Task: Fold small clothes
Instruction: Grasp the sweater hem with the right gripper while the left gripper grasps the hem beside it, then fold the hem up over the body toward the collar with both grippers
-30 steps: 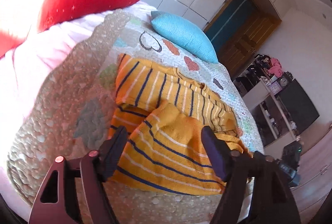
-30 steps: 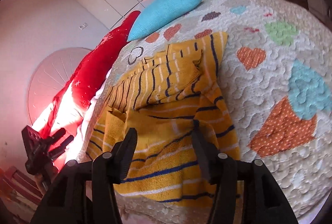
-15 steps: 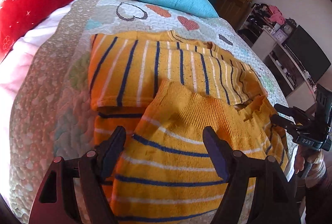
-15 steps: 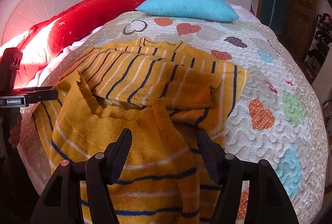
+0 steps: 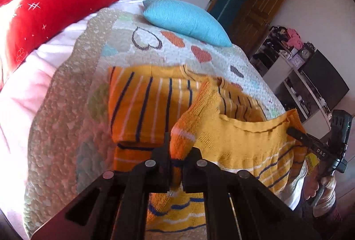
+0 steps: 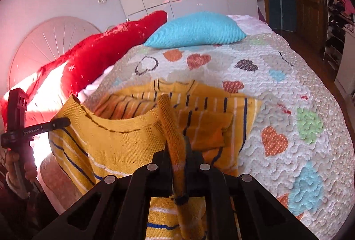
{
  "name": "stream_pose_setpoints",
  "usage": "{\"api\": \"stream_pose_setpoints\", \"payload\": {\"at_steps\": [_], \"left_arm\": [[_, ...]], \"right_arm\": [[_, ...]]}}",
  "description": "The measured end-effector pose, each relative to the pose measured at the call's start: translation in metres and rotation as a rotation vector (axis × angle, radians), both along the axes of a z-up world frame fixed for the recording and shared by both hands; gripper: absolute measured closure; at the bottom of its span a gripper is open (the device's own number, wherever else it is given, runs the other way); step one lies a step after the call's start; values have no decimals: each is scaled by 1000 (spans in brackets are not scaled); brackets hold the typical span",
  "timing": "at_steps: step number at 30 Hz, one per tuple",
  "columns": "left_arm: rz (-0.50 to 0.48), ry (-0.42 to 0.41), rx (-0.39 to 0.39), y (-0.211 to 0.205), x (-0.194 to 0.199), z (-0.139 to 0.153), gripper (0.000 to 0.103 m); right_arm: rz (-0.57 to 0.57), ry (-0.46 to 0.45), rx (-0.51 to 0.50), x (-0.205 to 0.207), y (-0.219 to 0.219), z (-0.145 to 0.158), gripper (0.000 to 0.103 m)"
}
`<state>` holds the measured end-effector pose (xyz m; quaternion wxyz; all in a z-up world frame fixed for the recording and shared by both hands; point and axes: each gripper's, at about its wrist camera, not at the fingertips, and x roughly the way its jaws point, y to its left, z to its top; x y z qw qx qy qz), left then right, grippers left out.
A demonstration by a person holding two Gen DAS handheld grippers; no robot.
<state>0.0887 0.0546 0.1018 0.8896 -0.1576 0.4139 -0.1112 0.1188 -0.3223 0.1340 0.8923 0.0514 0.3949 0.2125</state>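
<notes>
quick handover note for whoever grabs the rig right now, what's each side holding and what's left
Left tongs: shut on the hem of the yellow striped sweater, near corner.
Right tongs: closing on the hem's other corner, fabric pinched between the pads.
Sweater lies on the heart quilt, sleeves already folded in; bottom hem lifted between both tongs.
Left to do: carry the hem toward the collar, lay it flat, release.

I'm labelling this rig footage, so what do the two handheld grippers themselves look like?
Both the left gripper and the right gripper are matte black, with angular linkage arms, cut-out slots and round silver pivot pins. White lettering marks one flat black finger. No cables show.
</notes>
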Motion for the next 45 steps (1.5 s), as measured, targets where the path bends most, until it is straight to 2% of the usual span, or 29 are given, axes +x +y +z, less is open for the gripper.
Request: {"api": "stream_pose_setpoints", "payload": {"at_steps": [2,4,9,13,17,20,22,24,25,27,29,33,37,39,42,45], "left_arm": [[26,-9,10,7,13,9,97],[53,9,21,10,30,8,97],[93,89,108,5,76,-28,97],[112,116,156,0,97,-50,97],[127,138,134,5,106,-66,96],[140,144,99,13,107,-75,88],[158,147,75,20,106,-77,72],[182,156,39,30,103,-77,62],[189,160,10,35,101,-75,61],[200,157,-19,42,92,-66,61],[217,128,8,44,80,-51,58],[246,51,56,43,47,-21,43],[220,-1,72,23,16,-6,37],[204,-26,97,7,2,-8,32],[175,-44,145,-19,-11,-23,31],[128,-28,230,-40,-8,-48,31]], "right_arm": [[-23,2,33,18,-2,6,94],[-45,31,45,38,-1,-1,94],[-106,103,-43,83,16,-48,94],[-140,140,-56,106,21,-73,94],[-155,172,-61,118,18,-92,94],[-175,171,-45,120,13,-100,94],[-180,172,-34,121,11,-102,93],[-180,183,-27,123,10,-103,92],[-178,187,-34,124,10,-101,91],[-172,181,-80,122,14,-94,77],[-175,148,-128,116,15,-79,68],[-187,56,-161,93,9,-41,67],[-149,15,-109,66,11,-18,67],[-103,30,-92,56,20,-20,67],[-18,96,-62,45,35,-40,67],[-23,151,-114,46,41,-69,67]]}}
